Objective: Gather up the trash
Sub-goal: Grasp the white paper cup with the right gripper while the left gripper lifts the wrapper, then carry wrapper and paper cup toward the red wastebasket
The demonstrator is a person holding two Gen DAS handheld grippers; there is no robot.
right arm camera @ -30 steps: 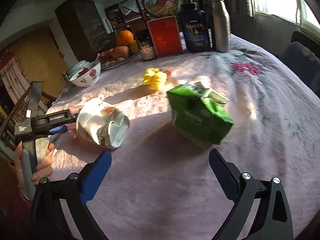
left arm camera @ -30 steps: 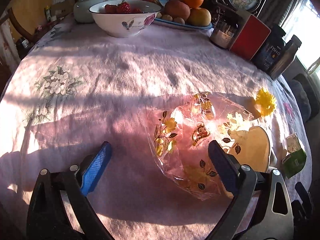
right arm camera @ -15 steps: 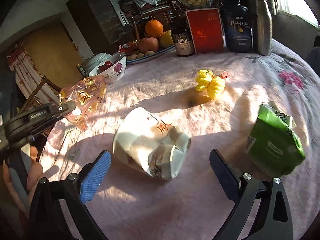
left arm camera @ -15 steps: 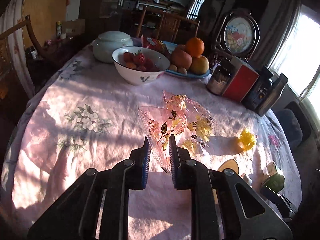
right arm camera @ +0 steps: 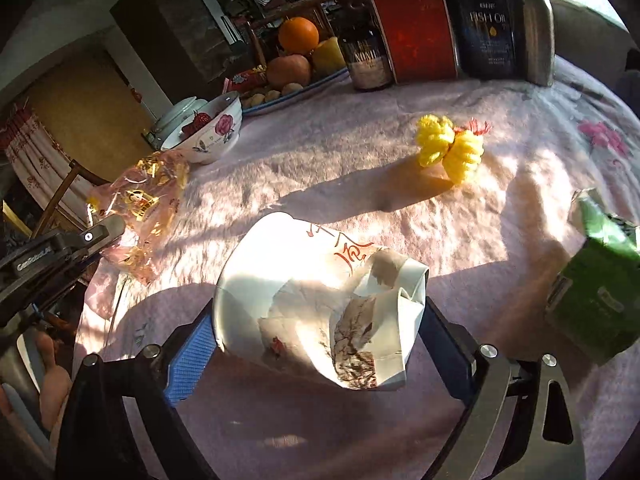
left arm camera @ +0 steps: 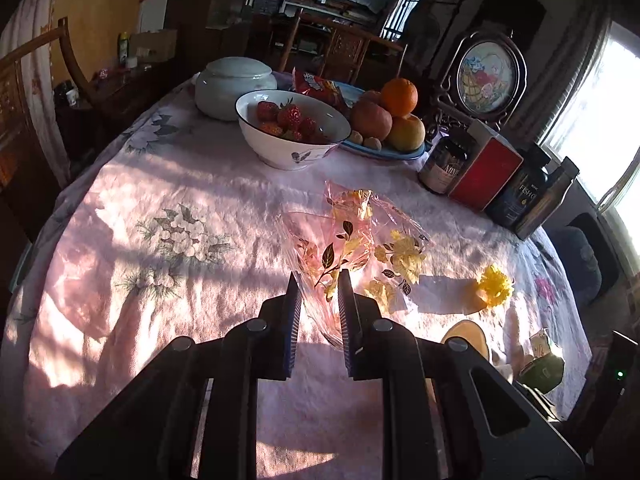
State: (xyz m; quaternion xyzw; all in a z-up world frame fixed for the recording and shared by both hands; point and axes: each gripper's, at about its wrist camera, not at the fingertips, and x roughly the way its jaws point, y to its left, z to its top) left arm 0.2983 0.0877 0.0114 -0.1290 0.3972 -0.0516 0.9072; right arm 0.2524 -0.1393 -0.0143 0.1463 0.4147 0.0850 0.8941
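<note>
Cellophane wrapper [left arm camera: 352, 248] clamped in left gripper [left arm camera: 318, 300]; right gripper [right arm camera: 320, 316], jaws spread, straddles crushed paper cup [right arm camera: 320, 304]. Green carton [right arm camera: 596, 300], yellow pompom [right arm camera: 448, 152] uncollected.

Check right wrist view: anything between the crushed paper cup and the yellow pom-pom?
Nothing. In the right wrist view only bare pink tablecloth lies between the crushed paper cup and the yellow pom-pom.
</note>
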